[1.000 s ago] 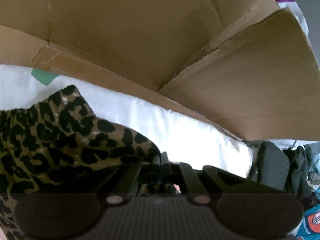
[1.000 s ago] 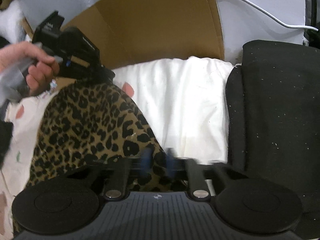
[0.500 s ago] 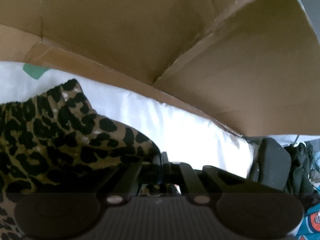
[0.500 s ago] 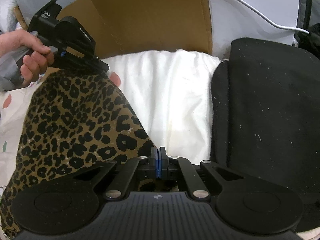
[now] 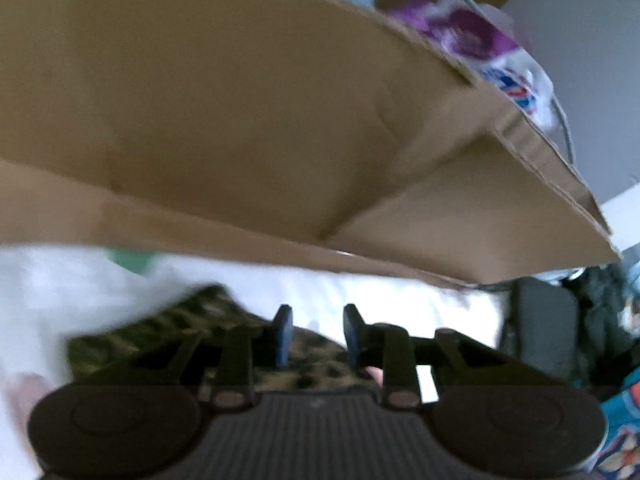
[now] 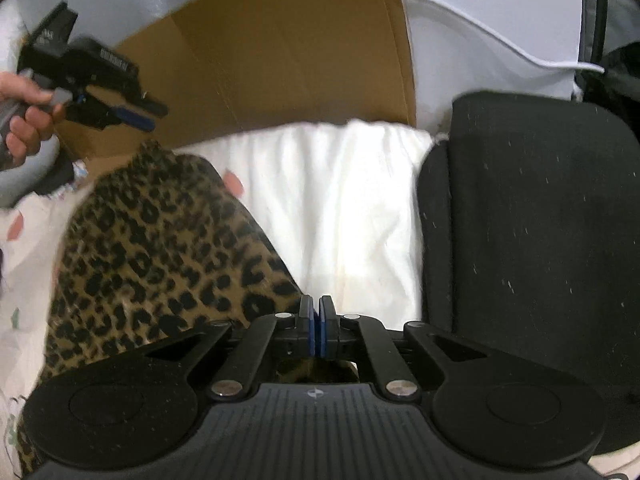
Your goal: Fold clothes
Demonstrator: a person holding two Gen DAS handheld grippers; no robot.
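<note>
A leopard-print garment (image 6: 160,248) lies spread on white bedding (image 6: 340,200). My right gripper (image 6: 319,328) is shut on its near corner, and the cloth runs on under the fingers. In the right wrist view my left gripper (image 6: 136,114), held by a hand (image 6: 24,120), hangs just above the garment's far corner and does not touch it. Its jaws are opening and nothing is between them. In the blurred left wrist view the left gripper (image 5: 316,332) shows its blue pads (image 5: 282,332) apart, with the garment (image 5: 160,340) lying below.
An open cardboard box (image 6: 280,72) stands right behind the bedding, its flap (image 5: 240,120) looming over the left gripper. A black cushion (image 6: 520,220) fills the right side. A white cable (image 6: 500,36) runs along the wall behind it.
The left gripper has let go of the garment's far corner, opened and lifted away. The corner has dropped onto the bedding. The right gripper stays shut in place.
</note>
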